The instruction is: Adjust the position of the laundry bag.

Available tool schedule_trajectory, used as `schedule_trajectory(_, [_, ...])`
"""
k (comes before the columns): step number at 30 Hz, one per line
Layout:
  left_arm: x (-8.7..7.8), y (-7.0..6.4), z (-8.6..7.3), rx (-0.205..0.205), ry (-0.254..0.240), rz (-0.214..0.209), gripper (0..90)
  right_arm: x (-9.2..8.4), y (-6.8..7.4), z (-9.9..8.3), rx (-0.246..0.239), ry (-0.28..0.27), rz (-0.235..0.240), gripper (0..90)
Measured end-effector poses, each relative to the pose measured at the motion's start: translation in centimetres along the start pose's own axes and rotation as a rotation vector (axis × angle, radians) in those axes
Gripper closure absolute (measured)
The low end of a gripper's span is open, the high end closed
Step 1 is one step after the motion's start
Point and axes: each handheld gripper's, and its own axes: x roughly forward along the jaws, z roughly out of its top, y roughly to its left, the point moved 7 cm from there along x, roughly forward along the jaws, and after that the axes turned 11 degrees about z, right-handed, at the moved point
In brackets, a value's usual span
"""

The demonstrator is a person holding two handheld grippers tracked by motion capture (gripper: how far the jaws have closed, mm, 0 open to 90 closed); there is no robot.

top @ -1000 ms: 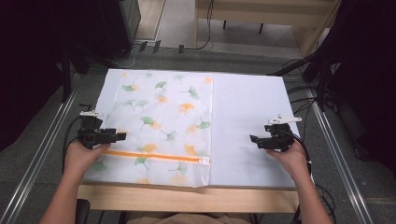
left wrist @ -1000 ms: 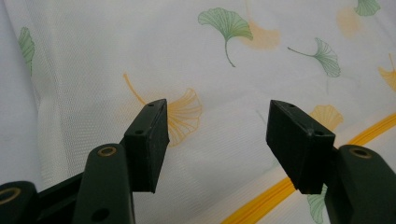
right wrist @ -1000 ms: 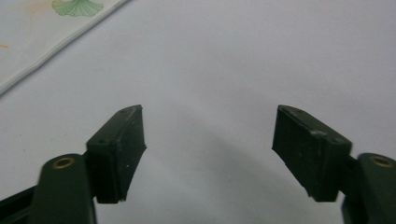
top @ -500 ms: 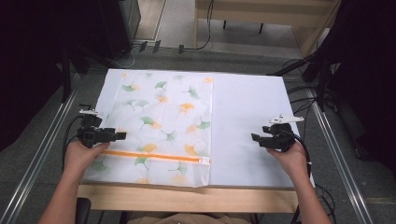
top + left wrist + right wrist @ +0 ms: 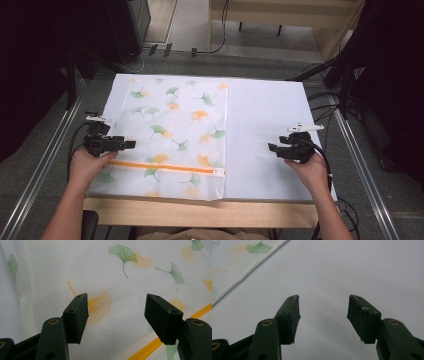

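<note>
Mesh laundry bag with ginkgo leaves lies flat on the white table cover's left half, left gripper spread empty above it, right gripper just narrowing on nothing over bare cover, so a shallow pinch would likely slip off the thin netting.

Each black tool has two blocky jaws, brass-ringed screw holes and a trailing cable.
</note>
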Motion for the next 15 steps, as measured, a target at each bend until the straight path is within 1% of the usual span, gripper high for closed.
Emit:
schedule_trajectory(3, [-0.01,0.01,0.11,0.008,-0.004,0.002,36.4,-0.02,0.07,-0.04,0.011,0.005,0.000,45.5])
schedule_trajectory(5, [-0.04,0.07,0.18,0.004,-0.002,0.000,36.4,-0.09,0.23,0.00,0.012,0.003,0.004,45.6])
schedule_trajectory(6, [-0.04,0.14,0.28,0.002,-0.005,0.005,36.4,-0.12,0.32,0.04,0.012,-0.001,0.004,45.8])
schedule_trajectory(7, [-0.05,0.14,0.40,-0.004,-0.007,0.000,36.4,-0.15,0.45,0.05,0.012,-0.005,0.014,45.8])
schedule_trajectory(9, [-0.02,0.13,0.58,-0.011,-0.015,0.000,36.4,-0.16,0.60,0.01,0.013,-0.004,0.010,45.8])
schedule_trajectory(14, [-0.05,0.00,0.70,-0.002,-0.017,-0.001,36.5,-0.15,0.88,-0.06,0.013,0.001,0.018,45.9])
schedule_trajectory(15, [-0.03,0.00,0.70,-0.003,-0.016,-0.004,36.6,-0.06,0.99,-0.03,0.020,0.006,0.022,45.9])
